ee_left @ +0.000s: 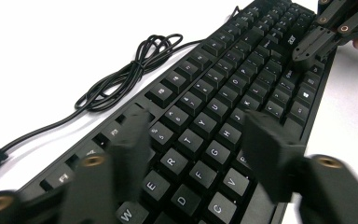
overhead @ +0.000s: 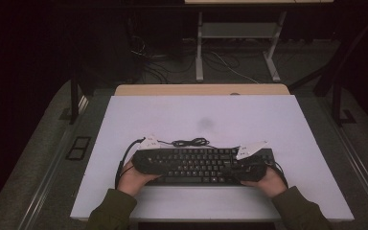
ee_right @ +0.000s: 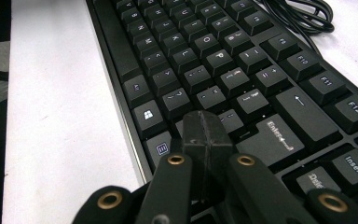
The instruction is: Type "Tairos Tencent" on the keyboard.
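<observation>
White table (overhead: 206, 115), keyboard (overhead: 199, 165) under spread left claw (ee_left: 196, 140), closed right claw (ee_right: 207, 135)

Dim, dark-edged high view; bright gripper views, near tongs blurred, soft focus.

Olive sleeves (overhead: 112, 211), black brass-riveted gripper (ee_right: 204, 128).

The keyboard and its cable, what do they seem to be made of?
The keyboard looks like black moulded plastic: matt keycaps with pale printed legends and a slightly glossier frame. Its cable seems rubber- or vinyl-sheathed, as it is smooth, faintly shiny and lies in soft loops on the white table.
</observation>
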Demonstrator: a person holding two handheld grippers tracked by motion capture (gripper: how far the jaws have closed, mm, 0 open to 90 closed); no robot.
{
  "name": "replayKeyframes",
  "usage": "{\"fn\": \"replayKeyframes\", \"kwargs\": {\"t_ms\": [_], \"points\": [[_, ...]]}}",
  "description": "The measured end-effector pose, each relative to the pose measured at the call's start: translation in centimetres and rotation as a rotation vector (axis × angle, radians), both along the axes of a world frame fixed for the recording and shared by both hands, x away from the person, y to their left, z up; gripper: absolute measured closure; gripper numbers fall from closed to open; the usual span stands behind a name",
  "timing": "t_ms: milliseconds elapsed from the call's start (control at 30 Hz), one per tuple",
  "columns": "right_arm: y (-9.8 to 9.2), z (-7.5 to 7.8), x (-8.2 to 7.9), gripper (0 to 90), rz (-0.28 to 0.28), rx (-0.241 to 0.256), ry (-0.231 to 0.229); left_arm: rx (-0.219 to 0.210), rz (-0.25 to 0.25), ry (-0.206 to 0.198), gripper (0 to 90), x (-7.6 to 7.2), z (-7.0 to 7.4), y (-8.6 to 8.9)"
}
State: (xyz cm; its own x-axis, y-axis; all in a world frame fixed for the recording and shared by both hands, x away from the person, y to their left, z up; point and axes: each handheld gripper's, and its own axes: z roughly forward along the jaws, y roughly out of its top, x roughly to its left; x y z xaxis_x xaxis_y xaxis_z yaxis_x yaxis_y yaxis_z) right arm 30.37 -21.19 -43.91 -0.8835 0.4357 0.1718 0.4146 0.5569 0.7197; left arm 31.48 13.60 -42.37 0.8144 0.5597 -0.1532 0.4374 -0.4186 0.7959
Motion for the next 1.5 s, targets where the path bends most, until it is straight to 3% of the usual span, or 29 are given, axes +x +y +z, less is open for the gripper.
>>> {"fn": "replayKeyframes", "kwargs": {"t_ms": [67, 167, 333, 633, 967, 1500], "points": [[0.0, 0.0, 0.0, 89.5, -0.001, -0.001, -0.001, 0.015, 0.012, -0.002, 23.9, -0.1, -0.2, 0.1], [0.0, 0.0, 0.0, 89.5, -0.001, -0.001, -0.001, 0.008, 0.026, 0.001, 17.3, -0.2, -0.3, 0.4], [-0.1, 0.2, 0.0, 89.5, -0.003, -0.001, -0.007, 0.000, 0.030, -0.001, 17.2, -0.4, -0.3, 0.7], [-0.5, 0.9, 0.1, 89.2, -0.018, 0.053, -0.019, -0.012, 0.029, -0.013, 18.0, -0.9, -0.3, 1.1], [-0.5, 1.4, 0.7, 68.0, -0.052, 0.128, -0.006, -0.017, 0.050, -0.017, 25.0, -1.2, -0.3, 1.5], [0.6, 1.8, 2.3, 38.0, -0.096, 0.190, 0.007, 0.006, 0.067, -0.010, 52.1, -1.3, -0.2, 1.9]]}}
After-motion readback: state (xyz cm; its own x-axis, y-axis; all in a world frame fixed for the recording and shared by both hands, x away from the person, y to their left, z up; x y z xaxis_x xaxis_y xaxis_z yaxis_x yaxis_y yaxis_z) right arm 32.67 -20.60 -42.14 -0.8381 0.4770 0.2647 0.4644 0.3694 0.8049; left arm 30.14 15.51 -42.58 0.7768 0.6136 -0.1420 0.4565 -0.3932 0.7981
